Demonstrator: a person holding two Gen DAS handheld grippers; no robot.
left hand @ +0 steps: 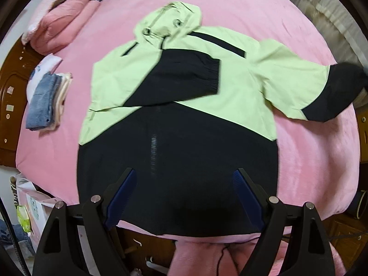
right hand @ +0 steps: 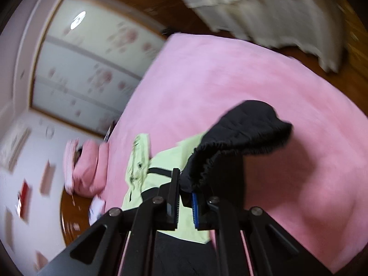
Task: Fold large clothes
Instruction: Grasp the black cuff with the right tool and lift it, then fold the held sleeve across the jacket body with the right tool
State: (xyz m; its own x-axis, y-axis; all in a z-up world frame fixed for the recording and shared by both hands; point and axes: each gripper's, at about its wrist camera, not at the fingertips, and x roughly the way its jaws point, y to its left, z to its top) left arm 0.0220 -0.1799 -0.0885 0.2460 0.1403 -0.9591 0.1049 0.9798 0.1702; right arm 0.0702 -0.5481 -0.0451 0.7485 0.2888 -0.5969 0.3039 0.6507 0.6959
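Green-and-black hooded jacket (left hand: 174, 105) spread flat on pink bedspread (left hand: 241, 11), hood toward the far side, black hem at the near edge. One sleeve (left hand: 184, 80) folded across the chest, its black cuff lying on the green panel. Other sleeve (left hand: 306, 87) stretched out to the side, black cuff end blurred and raised off the cover.

Left gripper (left hand: 184, 197) hovering above the black lower half of the jacket — jaws spread wide, blue pads facing each other, nothing between them.

Right gripper (right hand: 185, 204) clamped on the outstretched sleeve; jaws nearly together with green fabric pinched between the blue pads, black elastic cuff (right hand: 234, 142) bunched and draped just above the fingertips. Right wrist view heavily motion-blurred.

Stack of folded clothes (left hand: 46, 96) — denim on top, pale items beneath — on the bedspread beside the jacket, apart from it. Pink folded quilt (left hand: 62, 25) near the far corner by the wooden headboard (left hand: 9, 96). Cream fringed fabric (right hand: 264, 7) beyond the bed's far edge in the right wrist view; what it is, cannot tell.
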